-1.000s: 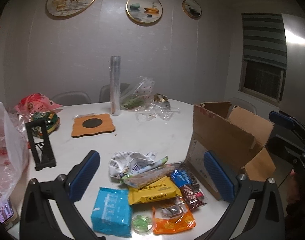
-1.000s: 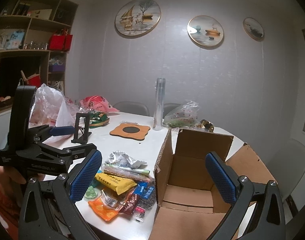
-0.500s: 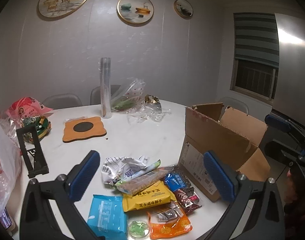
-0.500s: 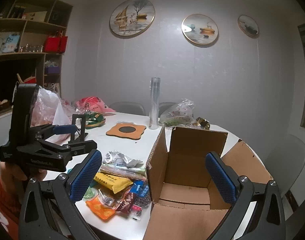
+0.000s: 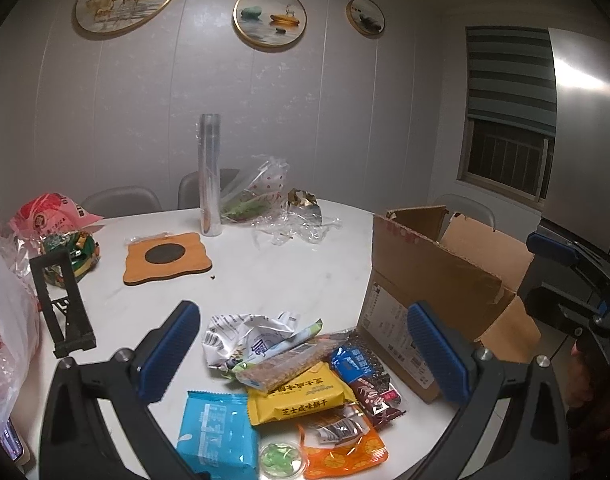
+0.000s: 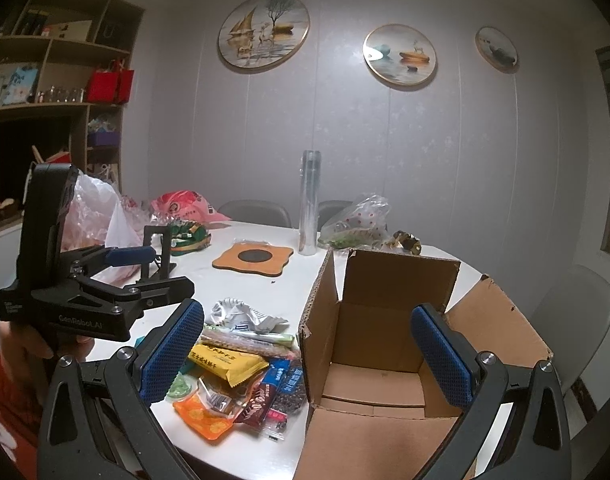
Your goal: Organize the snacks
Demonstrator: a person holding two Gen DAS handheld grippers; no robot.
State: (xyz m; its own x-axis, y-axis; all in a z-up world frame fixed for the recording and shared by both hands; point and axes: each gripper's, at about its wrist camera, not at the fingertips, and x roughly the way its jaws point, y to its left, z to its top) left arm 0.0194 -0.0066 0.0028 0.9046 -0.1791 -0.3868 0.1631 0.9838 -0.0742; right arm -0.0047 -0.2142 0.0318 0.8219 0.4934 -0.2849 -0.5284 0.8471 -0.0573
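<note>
A heap of snack packets [image 5: 289,384] lies at the near edge of the round white table [image 5: 265,276]: a blue pack [image 5: 215,432], a yellow pack [image 5: 301,398], an orange pouch [image 5: 341,446], a crumpled white wrapper [image 5: 245,332]. An open cardboard box [image 6: 389,344] stands empty just right of the heap [image 6: 241,368]. My left gripper [image 5: 305,352] hovers open above the heap, holding nothing. My right gripper [image 6: 305,356] is open over the box's left wall, also holding nothing. The left gripper's body [image 6: 85,300] shows at left in the right wrist view.
A black phone stand [image 5: 65,304], an orange coaster [image 5: 167,256], a tall clear roll [image 5: 209,174] and clear plastic bags [image 5: 273,204] sit farther back. Pink and white bags [image 5: 9,304] crowd the left edge. Chairs [image 6: 573,320] ring the table.
Both grippers shifted slightly; the left view swung a little left and back, so the heap and box sit marginally differently. Nothing was grasped or moved on the table.
</note>
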